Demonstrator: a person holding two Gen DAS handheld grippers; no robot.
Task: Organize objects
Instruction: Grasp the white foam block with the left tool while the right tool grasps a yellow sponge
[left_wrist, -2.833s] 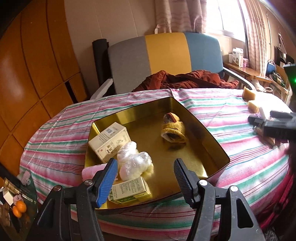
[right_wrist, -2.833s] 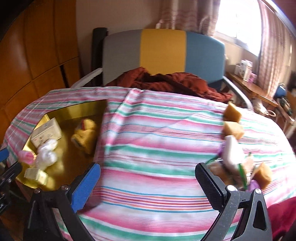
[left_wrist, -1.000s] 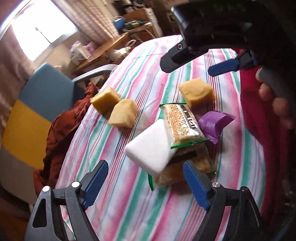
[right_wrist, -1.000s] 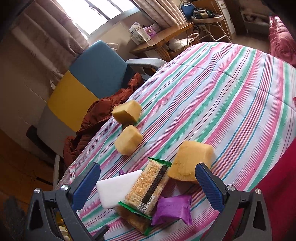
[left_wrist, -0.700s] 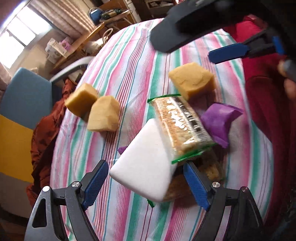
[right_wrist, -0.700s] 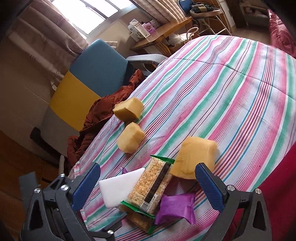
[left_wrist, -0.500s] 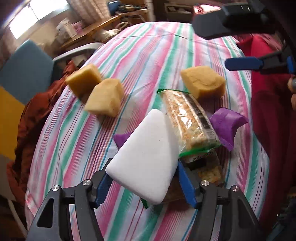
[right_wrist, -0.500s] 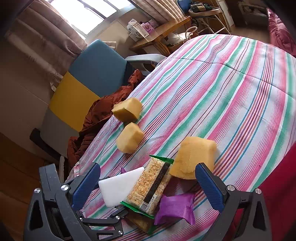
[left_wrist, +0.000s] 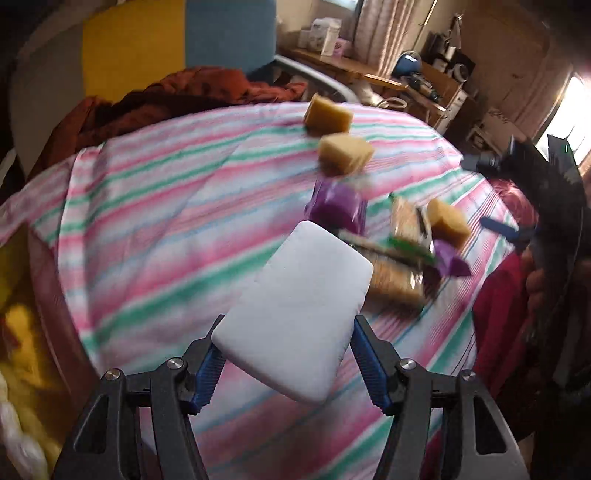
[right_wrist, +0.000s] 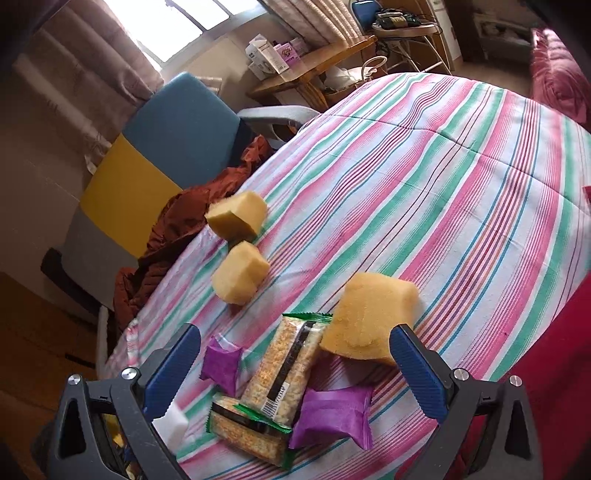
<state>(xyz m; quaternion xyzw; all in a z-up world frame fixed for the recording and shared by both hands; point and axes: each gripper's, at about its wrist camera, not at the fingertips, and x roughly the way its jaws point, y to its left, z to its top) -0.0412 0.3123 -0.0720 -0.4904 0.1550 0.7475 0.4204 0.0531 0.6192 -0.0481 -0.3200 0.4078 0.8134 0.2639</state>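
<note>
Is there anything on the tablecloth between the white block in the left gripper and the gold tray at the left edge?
Nothing visible. The white block, held by the left gripper, has only bare striped tablecloth between it and the gold tray; the snacks lie on the opposite side.

The white block (left_wrist: 295, 317), a flat slab with rounded corners, is clear of the striped tablecloth (right_wrist: 424, 166), tilted. 3 yellow sponge chunks (right_wrist: 369, 314) lie on the cloth: 2 near its far edge, 1 touching the cracker packs. 2 green-edged cracker packs (right_wrist: 284, 365) lie crossed, 1 atop the other. 2 purple packets (right_wrist: 328, 413) flank them.
</note>
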